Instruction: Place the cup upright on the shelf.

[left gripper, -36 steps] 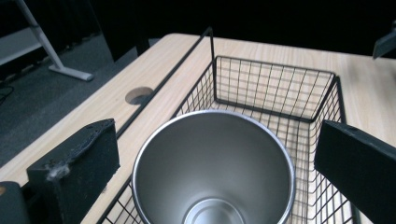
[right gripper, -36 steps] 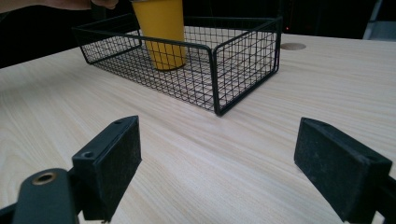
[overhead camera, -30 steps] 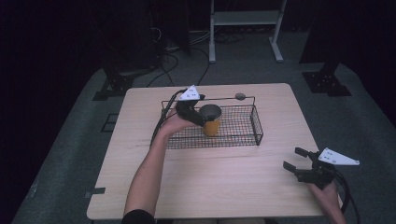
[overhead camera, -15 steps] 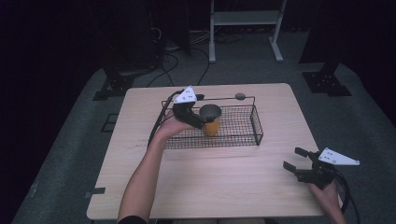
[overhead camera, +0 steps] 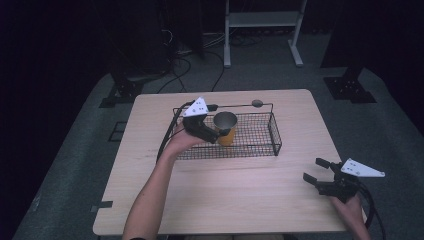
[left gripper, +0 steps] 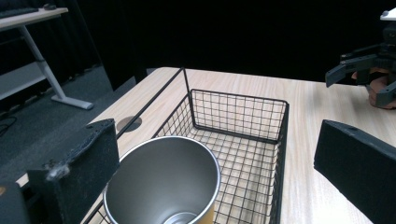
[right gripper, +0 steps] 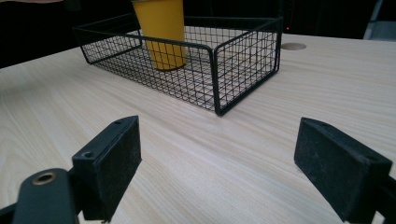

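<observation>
High view, cup point(overhead camera: 225, 126): upright in wire basket point(overhead camera: 265, 145), left-hand part, steel mouth up, so walls keep it from tipping.
High view, left gripper point(overhead camera: 216, 134): at cup's near side, over basket rim.
High view, right gripper point(overhead camera: 314, 170): parked near table point(overhead camera: 235, 200) right edge, well apart from basket, likely clear of the work.
Left gripper view: jaws spread wide either side of cup point(left gripper: 163, 186), not pinching; release or approach, cannot tell.
Right gripper view: jaws spread, nothing between; cup point(right gripper: 161, 32) inside basket point(right gripper: 219, 70).
</observation>
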Available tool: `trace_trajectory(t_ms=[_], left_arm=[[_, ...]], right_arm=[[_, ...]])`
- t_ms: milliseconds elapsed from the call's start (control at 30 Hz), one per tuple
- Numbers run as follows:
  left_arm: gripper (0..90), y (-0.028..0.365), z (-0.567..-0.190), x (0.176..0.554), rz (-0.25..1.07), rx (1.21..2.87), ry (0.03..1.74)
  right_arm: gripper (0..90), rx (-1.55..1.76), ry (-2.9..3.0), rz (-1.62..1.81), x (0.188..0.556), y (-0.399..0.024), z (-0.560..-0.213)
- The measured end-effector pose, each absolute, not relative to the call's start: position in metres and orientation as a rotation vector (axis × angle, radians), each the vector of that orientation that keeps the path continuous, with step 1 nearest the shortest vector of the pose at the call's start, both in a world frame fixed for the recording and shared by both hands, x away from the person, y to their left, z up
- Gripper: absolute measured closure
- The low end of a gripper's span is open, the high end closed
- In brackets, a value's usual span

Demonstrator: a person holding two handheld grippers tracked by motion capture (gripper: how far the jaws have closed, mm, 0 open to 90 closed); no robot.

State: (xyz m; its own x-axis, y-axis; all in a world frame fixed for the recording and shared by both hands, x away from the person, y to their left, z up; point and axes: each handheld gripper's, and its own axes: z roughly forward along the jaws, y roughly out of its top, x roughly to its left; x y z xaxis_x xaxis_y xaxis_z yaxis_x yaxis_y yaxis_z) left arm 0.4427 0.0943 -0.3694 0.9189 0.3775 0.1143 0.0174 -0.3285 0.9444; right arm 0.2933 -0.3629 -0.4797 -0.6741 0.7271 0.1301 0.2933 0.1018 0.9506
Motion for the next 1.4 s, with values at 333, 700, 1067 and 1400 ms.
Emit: trace_trajectory(t_ms=[333,700,1067,1400], left_arm=[[0.0,0.095,-0.370,0.430,0.382,1.881,0.269],[0.0,0.098,-0.375,0.415,0.382,1.861,0.261],[0.0,0.108,-0.378,0.401,0.383,1.832,0.286],[0.0,0.114,-0.383,0.387,0.396,1.841,0.301]], right_arm=[[13.8,0.999,2.016,1.593,0.293,-0.363,-0.480],[13.8,0.998,2.017,1.592,0.293,-0.363,-0.480],[13.8,0.997,2.019,1.591,0.293,-0.362,-0.480],[13.8,0.999,2.018,1.590,0.293,-0.362,-0.480]])
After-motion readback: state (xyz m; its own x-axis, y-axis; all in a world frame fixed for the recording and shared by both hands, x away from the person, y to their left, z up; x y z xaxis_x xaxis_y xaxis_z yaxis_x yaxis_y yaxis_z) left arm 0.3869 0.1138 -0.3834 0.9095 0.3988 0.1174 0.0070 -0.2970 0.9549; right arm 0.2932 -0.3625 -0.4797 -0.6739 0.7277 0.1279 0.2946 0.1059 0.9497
